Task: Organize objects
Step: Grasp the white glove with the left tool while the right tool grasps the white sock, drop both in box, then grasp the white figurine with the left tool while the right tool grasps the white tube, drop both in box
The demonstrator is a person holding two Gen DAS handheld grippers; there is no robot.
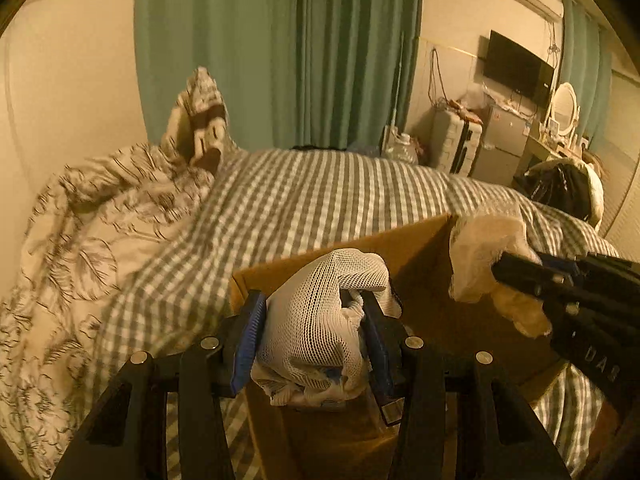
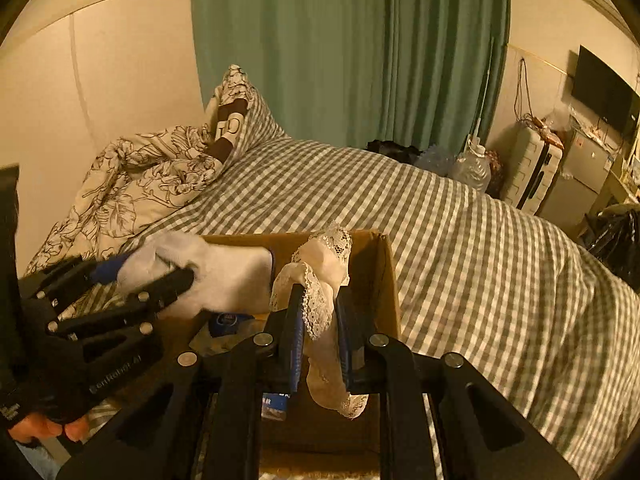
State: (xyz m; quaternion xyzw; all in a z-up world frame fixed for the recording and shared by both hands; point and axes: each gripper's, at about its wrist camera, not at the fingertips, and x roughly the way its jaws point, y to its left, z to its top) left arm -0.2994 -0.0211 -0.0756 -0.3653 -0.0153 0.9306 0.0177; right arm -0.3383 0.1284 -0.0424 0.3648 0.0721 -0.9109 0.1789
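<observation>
both grippers are clamping light, floppy cloth over the cardboard box (image 1: 416, 248): left gripper (image 1: 316, 344) bunching a mesh sock (image 1: 320, 312), right gripper (image 2: 320, 320) pinching a snag-prone lace sock (image 2: 320, 276) mid-length.

Left hand-held gripper (image 1: 316, 312): fingers closed on a mesh cloth (image 1: 320, 320). Right hand-held gripper (image 2: 320, 304): fingers clamped on a lace cloth (image 2: 320, 280). Both level, side by side.

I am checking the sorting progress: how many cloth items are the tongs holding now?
2. The left tongs grip a white mesh cloth; the right tongs grip a lace-trimmed cloth. Both are over the cardboard box. More may lie hidden inside.
</observation>
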